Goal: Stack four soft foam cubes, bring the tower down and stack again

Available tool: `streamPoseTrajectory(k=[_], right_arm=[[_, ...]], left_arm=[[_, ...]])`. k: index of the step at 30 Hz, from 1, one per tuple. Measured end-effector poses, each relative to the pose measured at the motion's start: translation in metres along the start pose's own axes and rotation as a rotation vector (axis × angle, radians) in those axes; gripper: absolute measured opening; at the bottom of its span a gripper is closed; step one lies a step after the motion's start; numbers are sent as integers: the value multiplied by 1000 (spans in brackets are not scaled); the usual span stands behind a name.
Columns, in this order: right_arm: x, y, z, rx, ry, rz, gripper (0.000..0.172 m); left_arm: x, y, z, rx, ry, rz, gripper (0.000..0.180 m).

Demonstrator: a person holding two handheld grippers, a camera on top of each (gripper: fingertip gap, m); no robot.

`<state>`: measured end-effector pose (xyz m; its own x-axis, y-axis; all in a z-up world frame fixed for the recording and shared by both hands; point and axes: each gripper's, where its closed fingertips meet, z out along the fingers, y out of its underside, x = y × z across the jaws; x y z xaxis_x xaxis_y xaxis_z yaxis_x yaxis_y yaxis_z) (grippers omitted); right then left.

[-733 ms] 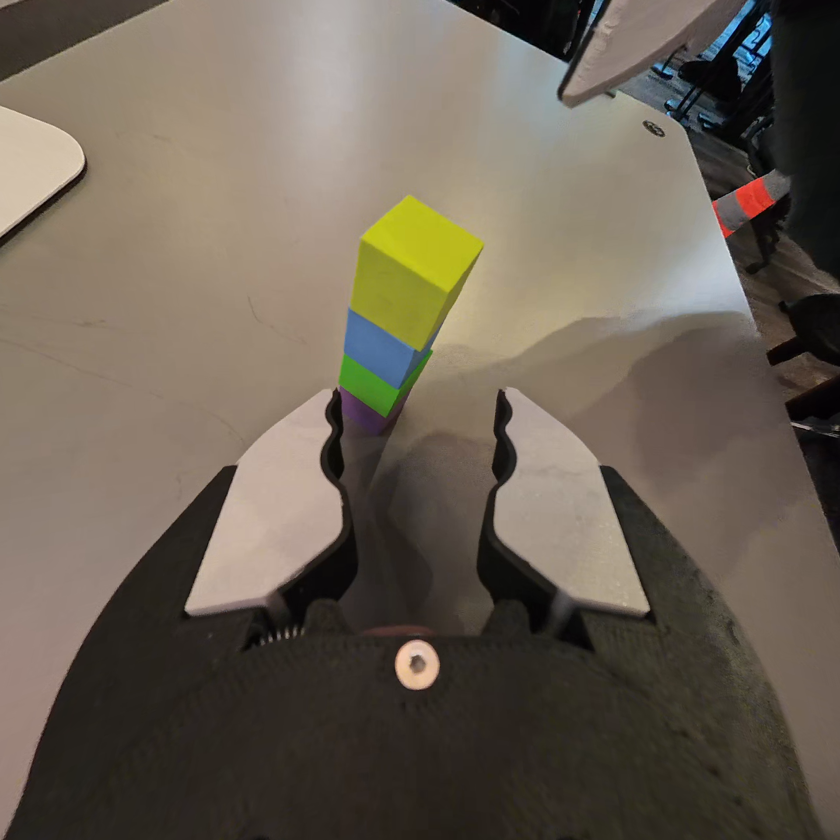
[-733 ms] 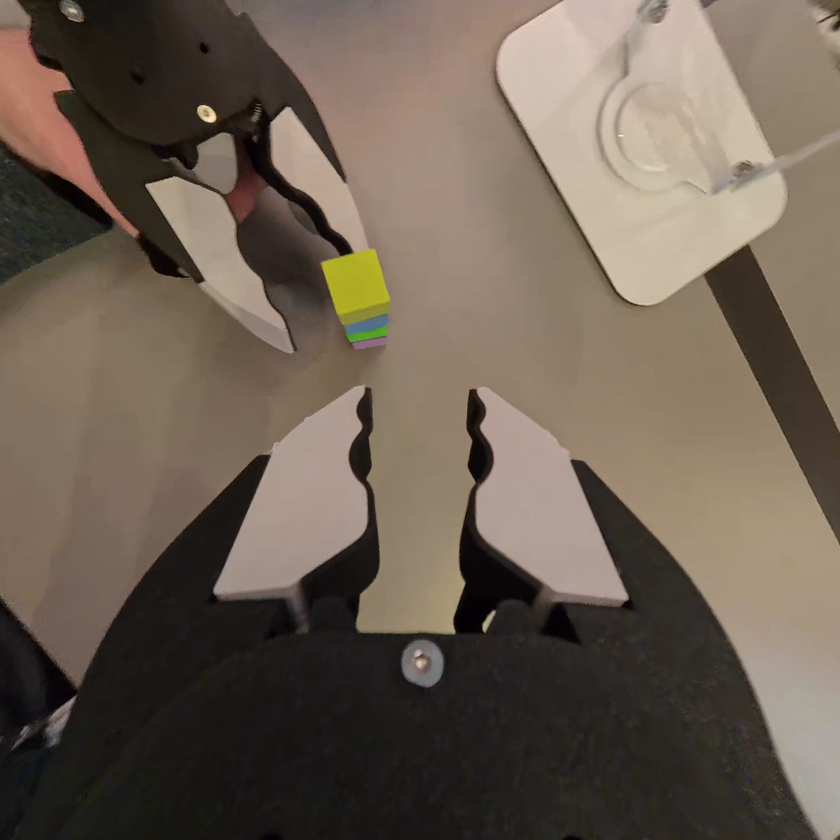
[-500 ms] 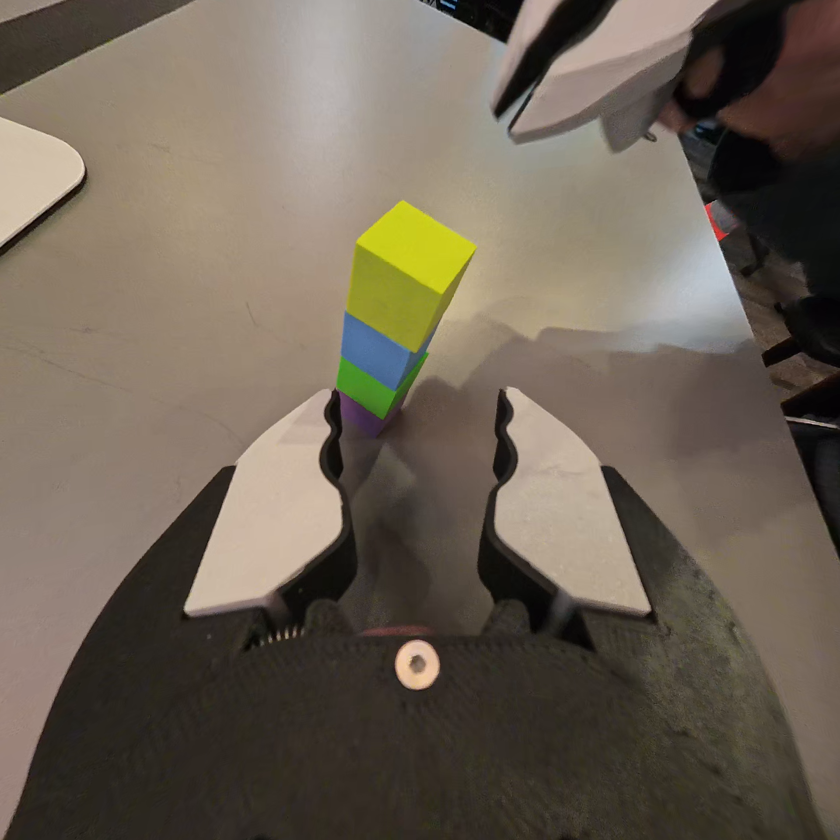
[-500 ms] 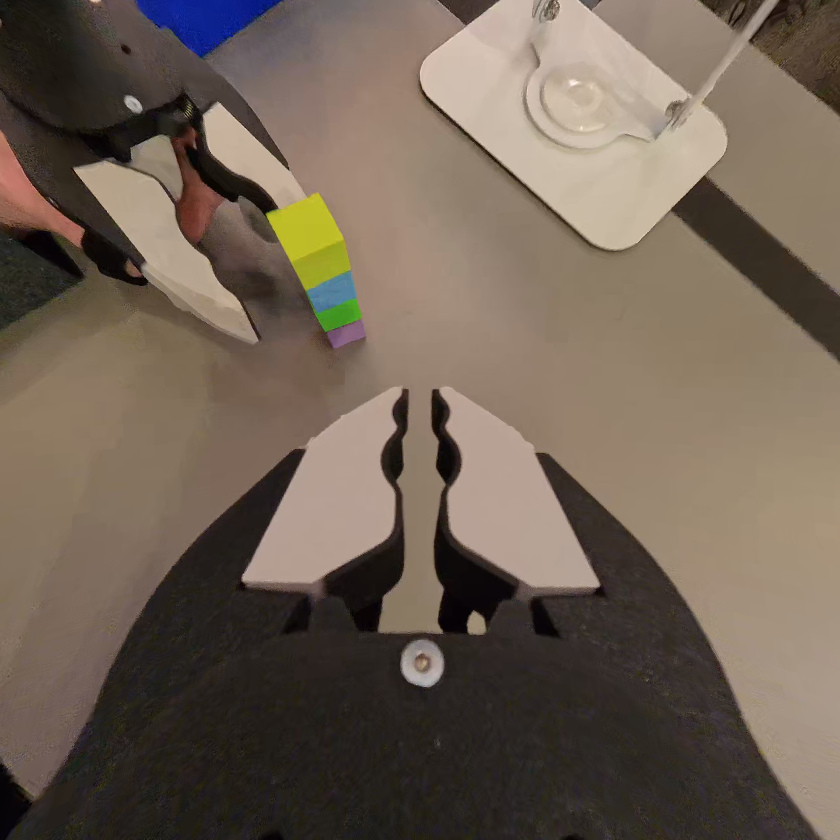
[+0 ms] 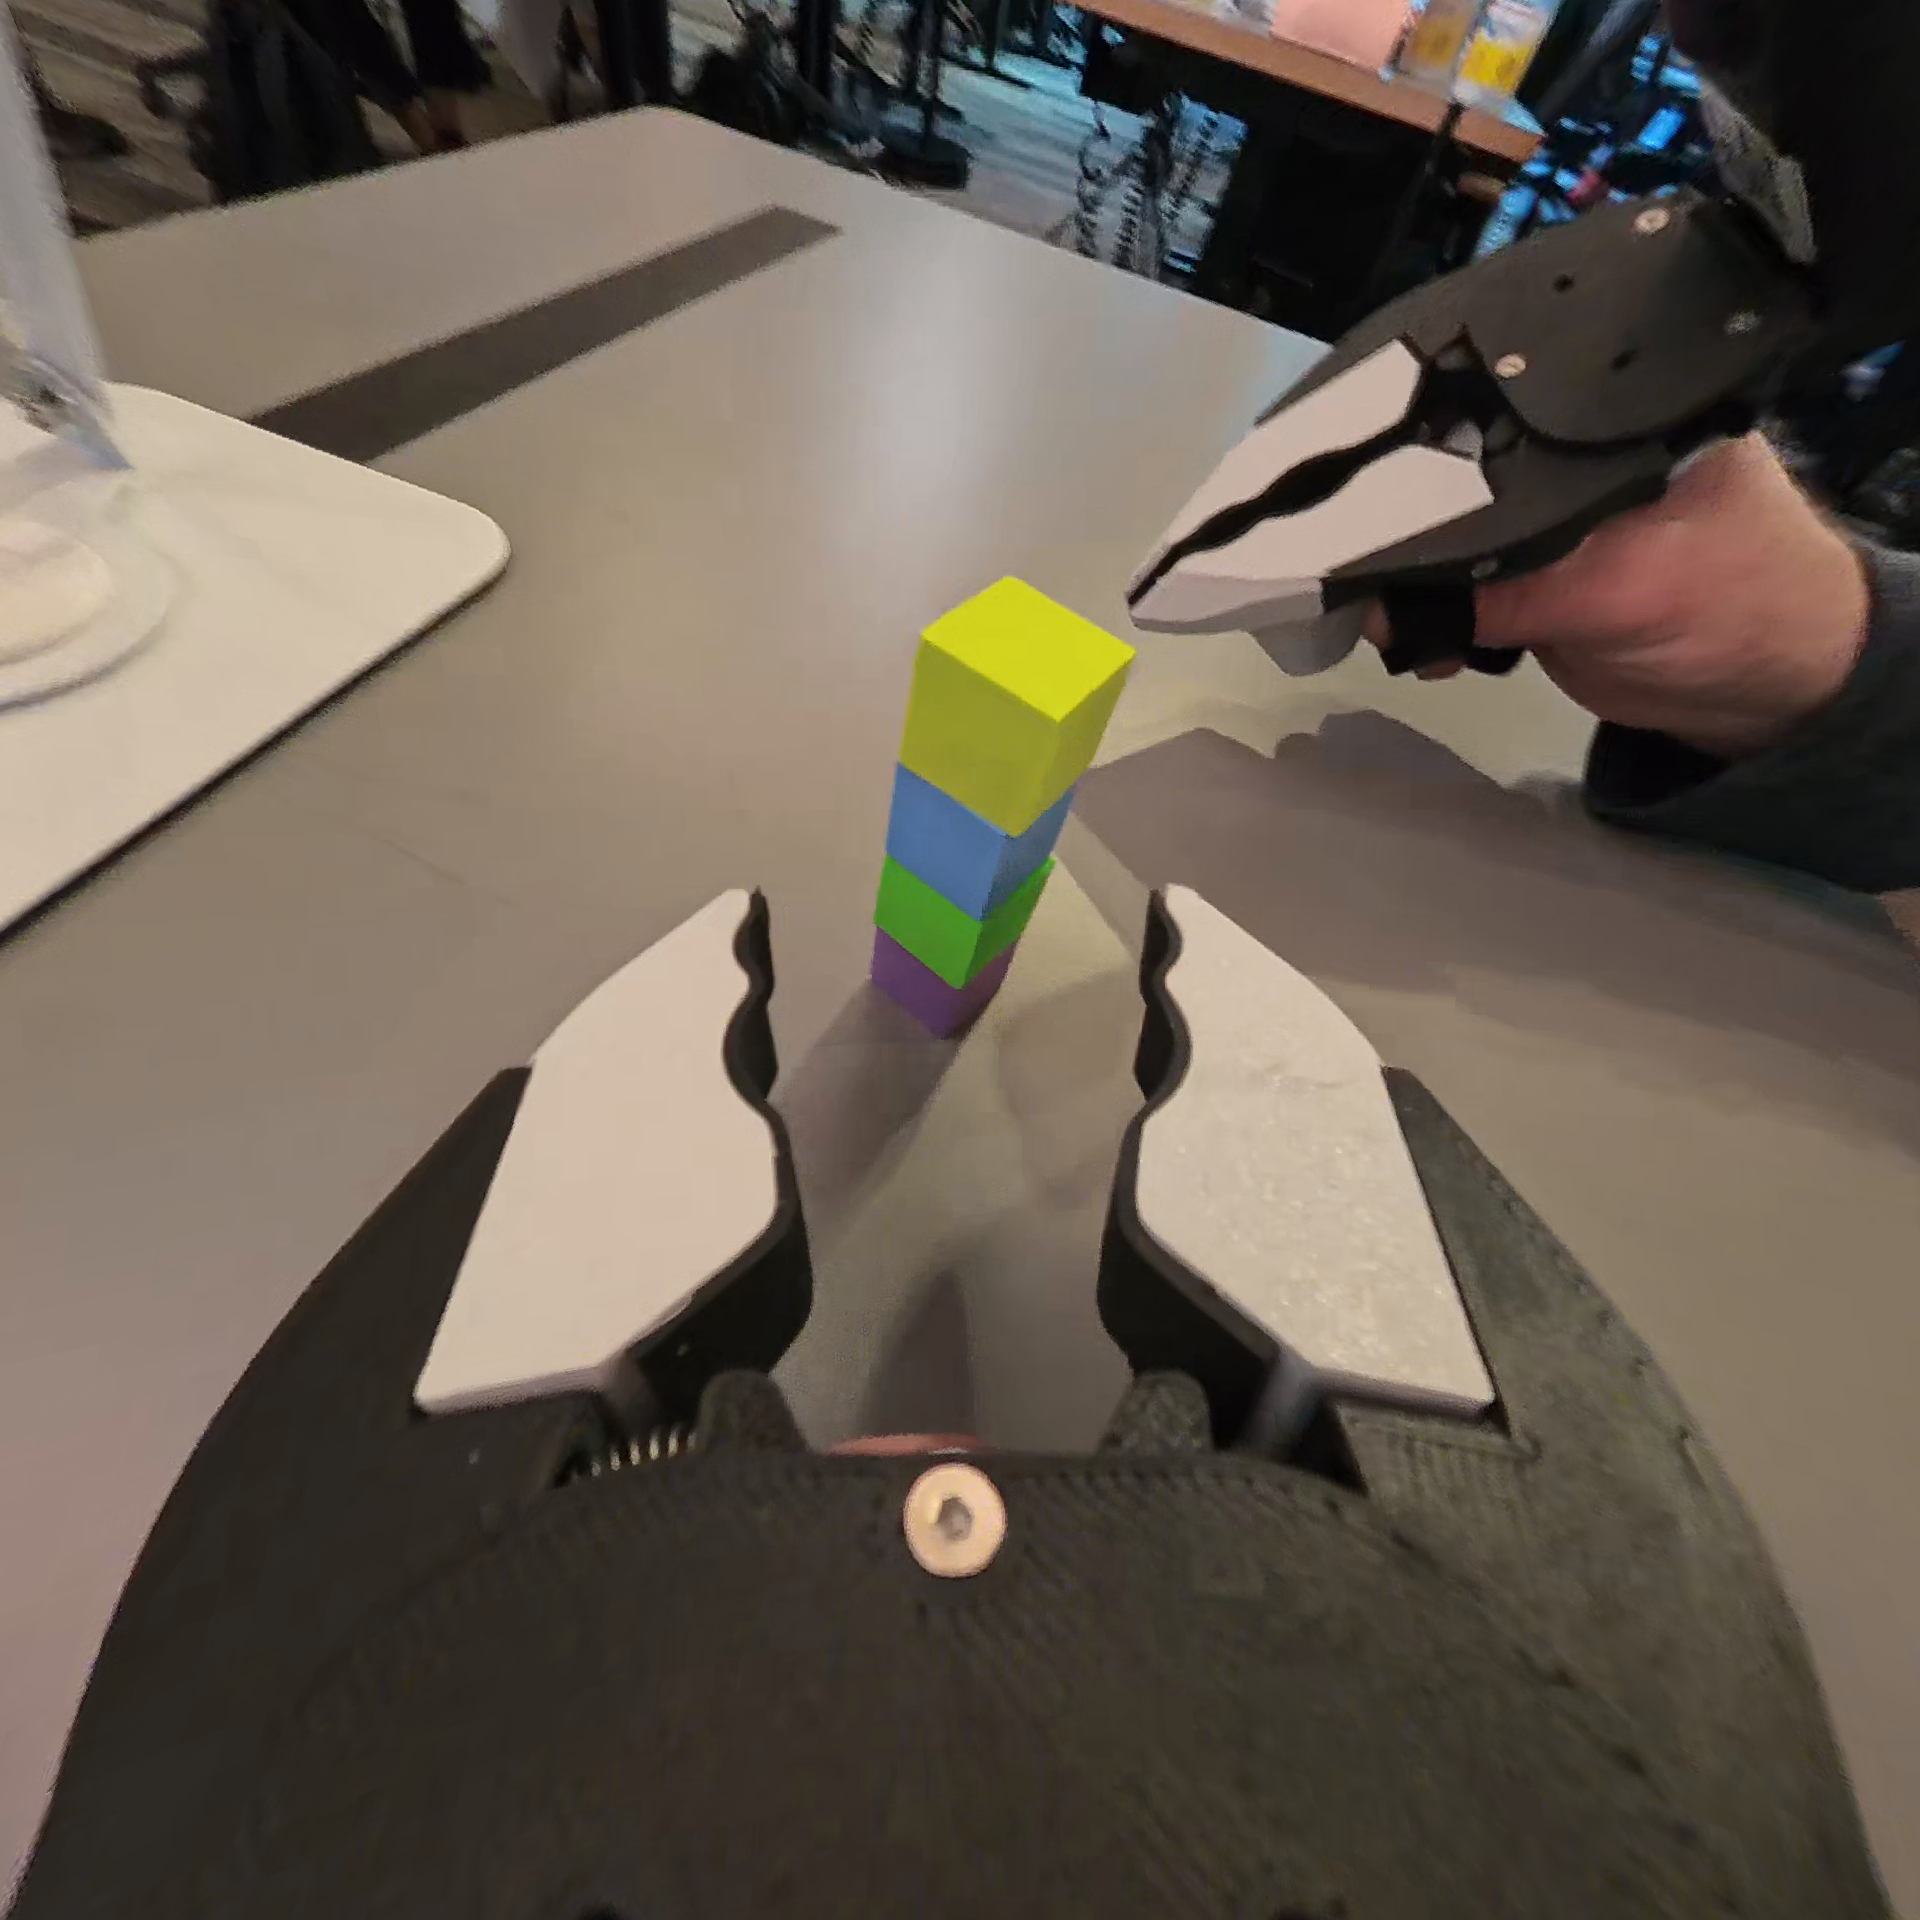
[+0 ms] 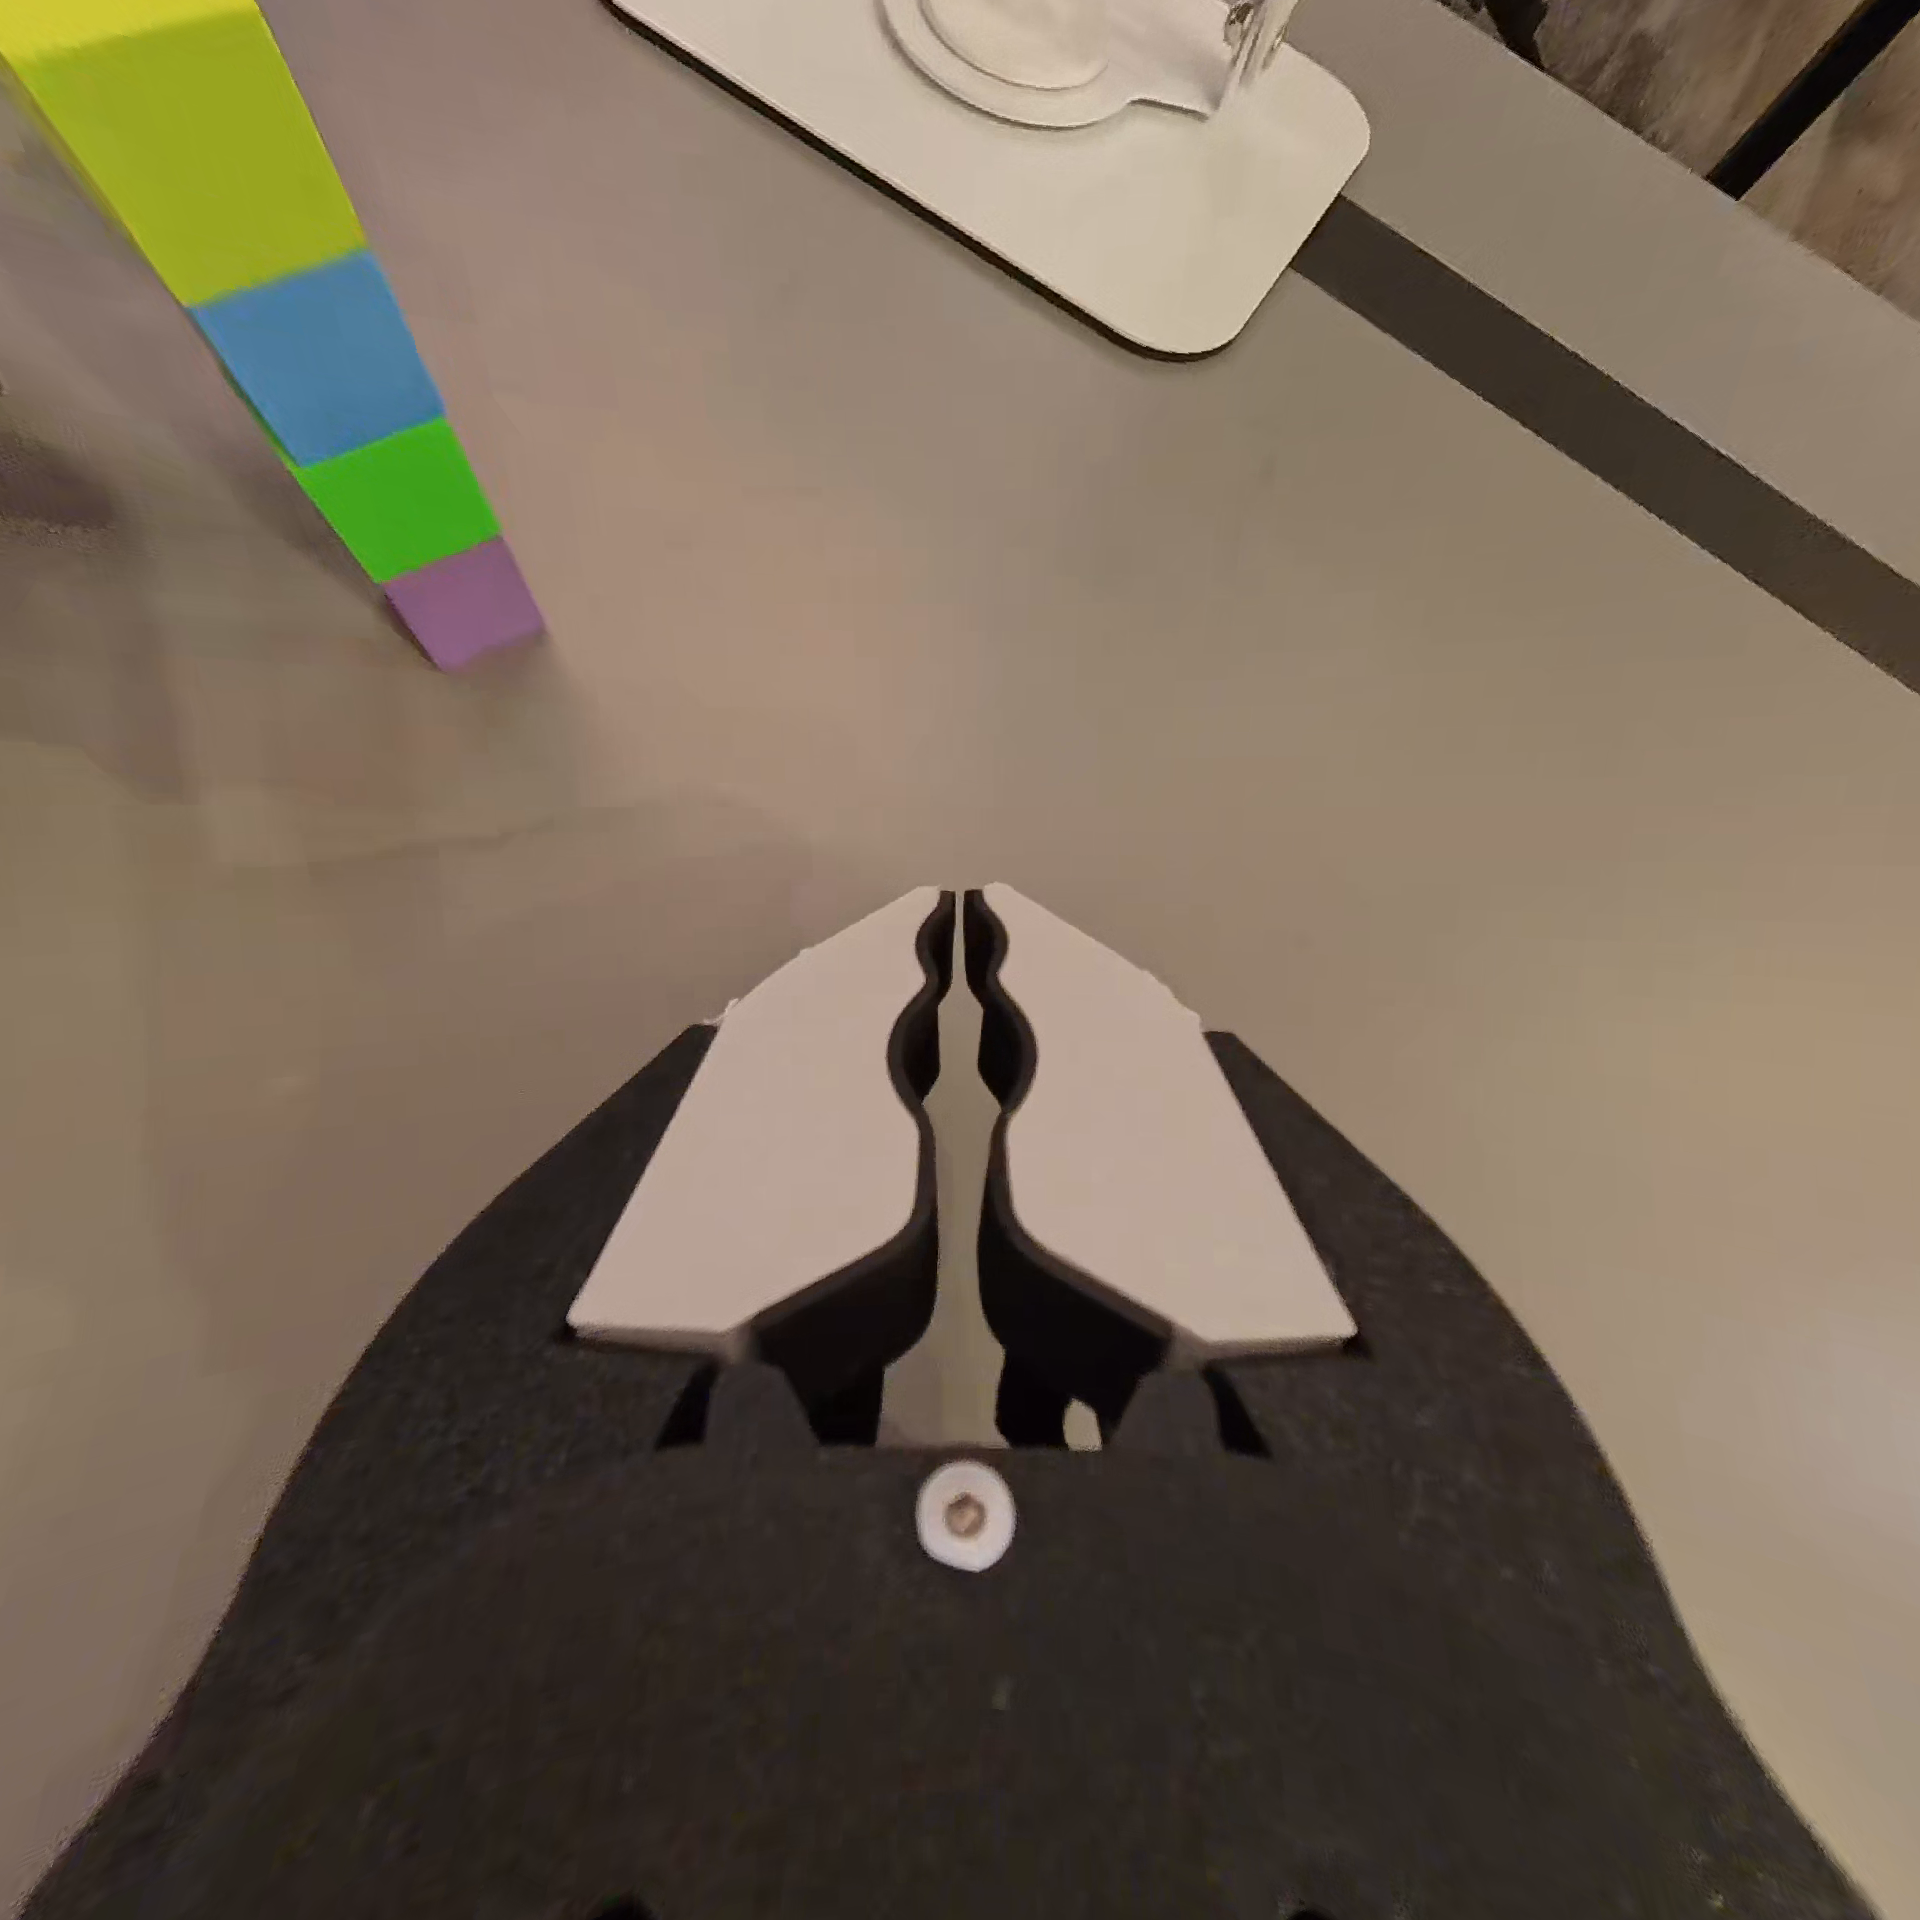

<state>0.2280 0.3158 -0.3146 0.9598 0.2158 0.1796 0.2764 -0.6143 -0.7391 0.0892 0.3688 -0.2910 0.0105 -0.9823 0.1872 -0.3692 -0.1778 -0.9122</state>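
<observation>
A grey table (image 5: pixel 727 499) with a dark strip (image 5: pixel 540 312) across its far part fills both views, and beyond its far edge lies a dim room with chair legs and a wooden desk. On the left sits a white rounded mat (image 5: pixel 260 582) carrying a clear glass piece (image 6: pixel 1039 52). Near the middle of the table stands the tower of four foam cubes — purple cube (image 5: pixel 935 987) at the bottom, green cube (image 5: pixel 951 920) on it, blue cube (image 5: pixel 971 836) next, yellow-green cube (image 5: pixel 1013 707) on top — upright, the layers slightly twisted against one another. The left gripper (image 5: pixel 956 904) is released, its fingers wide apart and bare, with the tower just beyond the tips and touching neither pad. The right gripper (image 5: pixel 1143 603), held in a person's hand (image 5: pixel 1662 623), is clenched on nothing — its tips nearly meet. It hangs just right of the top cube; I cannot tell whether it touches.
</observation>
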Motion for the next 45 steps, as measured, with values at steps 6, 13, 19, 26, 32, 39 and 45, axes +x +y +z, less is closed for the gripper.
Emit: streamPoseTrajectory(k=[6, 13, 19, 26, 32, 39, 45], right_arm=[[32, -1, -7, 77, 85, 14, 0], [66, 17, -7, 88, 109, 123, 6], [56, 12, -4, 92, 78, 113, 8], [54, 16, 2, 69, 64, 111, 8], [77, 35, 2, 29, 72, 176, 5], [109, 54, -5, 15, 85, 310, 5], [117, 60, -8, 15, 61, 361, 4]], left_arm=[[-19, -4, -17, 72, -312, 9, 35], [-20, 2, -44, 108, -539, -7, 0], [-28, 6, -57, 88, -680, 12, 0], [-30, 11, -66, 93, -727, -45, 0], [-34, 18, -73, 85, -756, -119, 0], [-30, 36, -58, -3, -769, -286, 0], [8, 11, 64, -135, -447, -310, 0]])
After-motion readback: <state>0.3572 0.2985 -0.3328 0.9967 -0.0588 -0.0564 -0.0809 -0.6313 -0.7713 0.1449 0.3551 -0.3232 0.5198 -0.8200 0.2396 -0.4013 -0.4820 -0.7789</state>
